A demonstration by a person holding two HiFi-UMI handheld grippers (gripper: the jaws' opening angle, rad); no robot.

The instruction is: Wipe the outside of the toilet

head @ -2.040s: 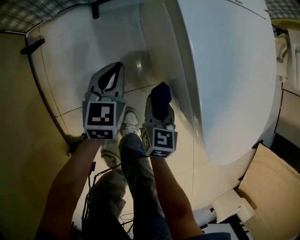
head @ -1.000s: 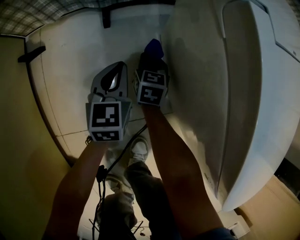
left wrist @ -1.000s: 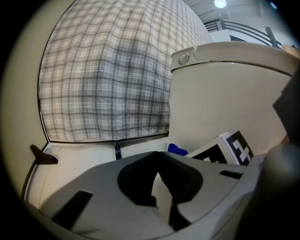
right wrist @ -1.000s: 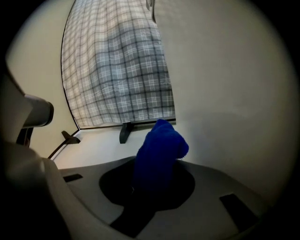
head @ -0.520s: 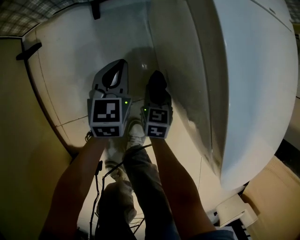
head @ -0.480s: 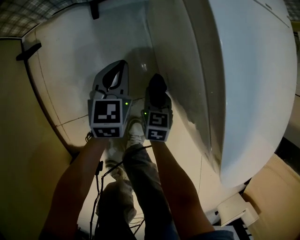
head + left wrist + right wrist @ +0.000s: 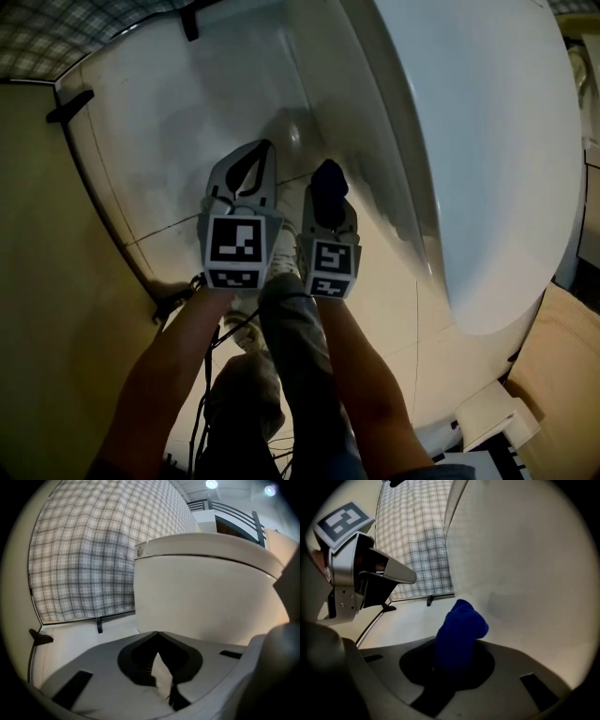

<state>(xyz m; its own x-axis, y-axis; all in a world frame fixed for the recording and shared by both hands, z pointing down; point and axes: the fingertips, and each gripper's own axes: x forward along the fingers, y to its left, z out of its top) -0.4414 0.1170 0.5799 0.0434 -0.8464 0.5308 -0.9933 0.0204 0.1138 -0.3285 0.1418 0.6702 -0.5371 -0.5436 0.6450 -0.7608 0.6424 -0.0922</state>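
Observation:
The white toilet (image 7: 469, 141) fills the right of the head view; its curved outer side (image 7: 525, 573) looms close in the right gripper view. My right gripper (image 7: 328, 192) is shut on a blue cloth (image 7: 459, 630), also seen as a dark tuft (image 7: 328, 187) beside the toilet's lower side. Whether the cloth touches the porcelain is unclear. My left gripper (image 7: 246, 169) hangs just left of it, shut, tips together with nothing between them (image 7: 158, 634). The toilet bowl (image 7: 206, 597) shows ahead of it.
Pale floor tiles (image 7: 169, 122) lie below. A checked wall (image 7: 84, 564) meets the floor behind. A tan wall or panel (image 7: 56, 309) runs along the left. The person's legs and a shoe (image 7: 281, 253) are under the grippers. A cardboard box (image 7: 562, 366) sits at lower right.
The right gripper with the cloth went forward along the toilet's side a second ago and has come back down level with the left gripper. The left gripper has kept its place and stayed shut.

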